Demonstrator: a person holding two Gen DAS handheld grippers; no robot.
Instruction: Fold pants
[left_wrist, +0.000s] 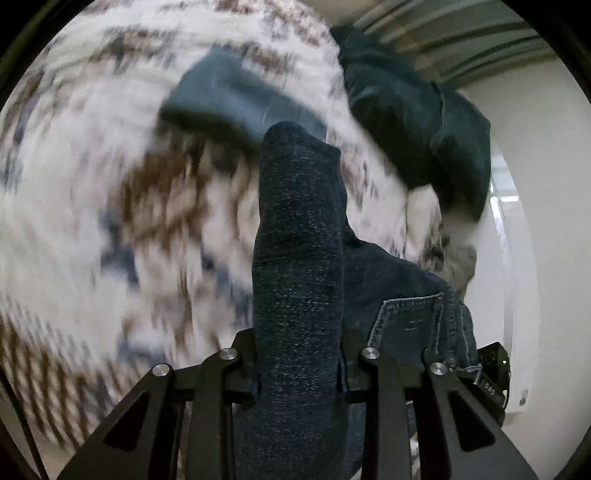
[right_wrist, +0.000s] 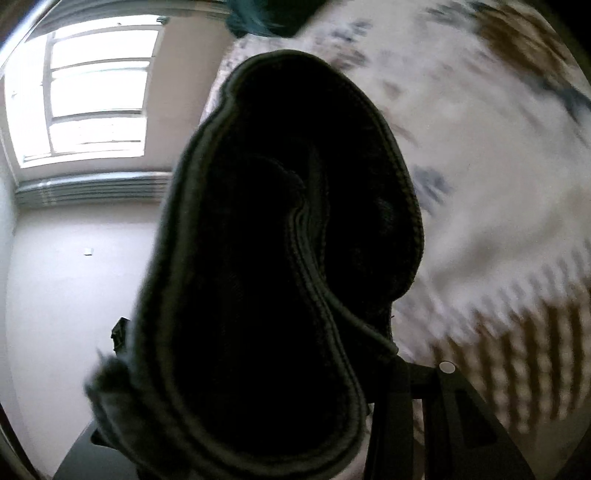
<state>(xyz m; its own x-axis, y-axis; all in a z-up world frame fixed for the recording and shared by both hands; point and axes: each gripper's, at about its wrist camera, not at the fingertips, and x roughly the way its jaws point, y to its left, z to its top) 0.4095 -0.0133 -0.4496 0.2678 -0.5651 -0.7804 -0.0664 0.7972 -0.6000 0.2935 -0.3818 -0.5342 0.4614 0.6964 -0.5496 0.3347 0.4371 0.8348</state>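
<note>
Bed with a brown-and-blue patterned blanket (left_wrist: 110, 206) under both cameras, window (right_wrist: 96, 92) behind. Left gripper (left_wrist: 297, 369) is clamped on a denim fold of the pants (left_wrist: 402, 295); right gripper (right_wrist: 295, 406) likewise grips a thick seamed edge. From the left gripper, the remaining cloth trails away toward 12–1 o'clock, so neither hand is nearer.

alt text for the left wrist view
The left gripper is clamped on a thick fold of dark blue jeans, a back pocket showing to the right. Behind lies a motion-blurred white blanket with brown and blue pattern.
</note>
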